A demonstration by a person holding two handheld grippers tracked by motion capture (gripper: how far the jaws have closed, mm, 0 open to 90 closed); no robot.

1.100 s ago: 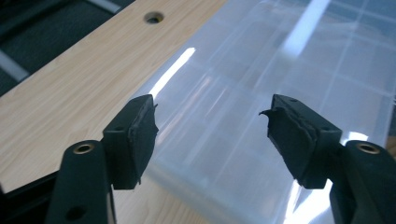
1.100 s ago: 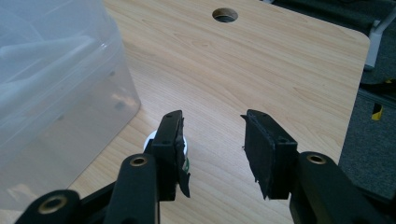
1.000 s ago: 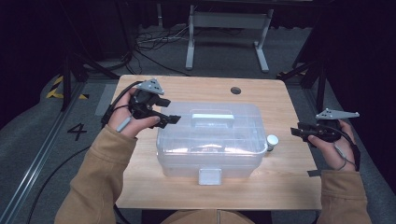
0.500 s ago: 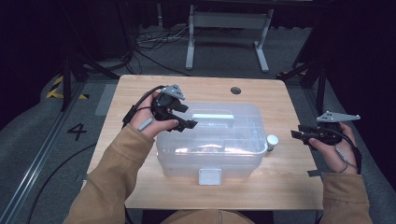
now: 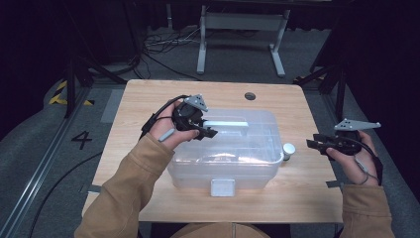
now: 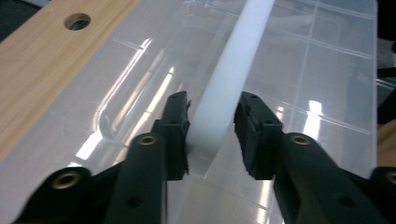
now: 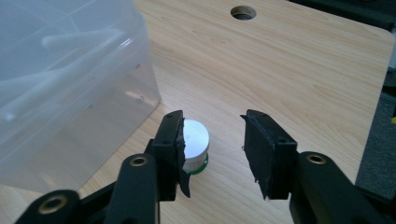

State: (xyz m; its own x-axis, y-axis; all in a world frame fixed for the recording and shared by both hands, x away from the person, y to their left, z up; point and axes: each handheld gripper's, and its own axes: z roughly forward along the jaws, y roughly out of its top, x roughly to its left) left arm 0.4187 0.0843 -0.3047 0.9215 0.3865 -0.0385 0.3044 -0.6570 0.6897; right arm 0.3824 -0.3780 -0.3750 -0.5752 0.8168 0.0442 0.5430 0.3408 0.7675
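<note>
The white handle (image 6: 233, 70) on the lid of the clear plastic storage box (image 5: 225, 153), at the middle of the wooden worktop (image 5: 148, 99), is straddled by the left tongs (image 6: 212, 123); the jaws have just been closing, with slim gaps left on both sides. No readable label is seen. The right tongs (image 7: 212, 140) are held open, empty, near a small silver-capped jar (image 7: 195, 144) beside the box.

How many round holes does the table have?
1: the round hole is near the table's far edge, beyond the clear box. The box may hide others.
</note>
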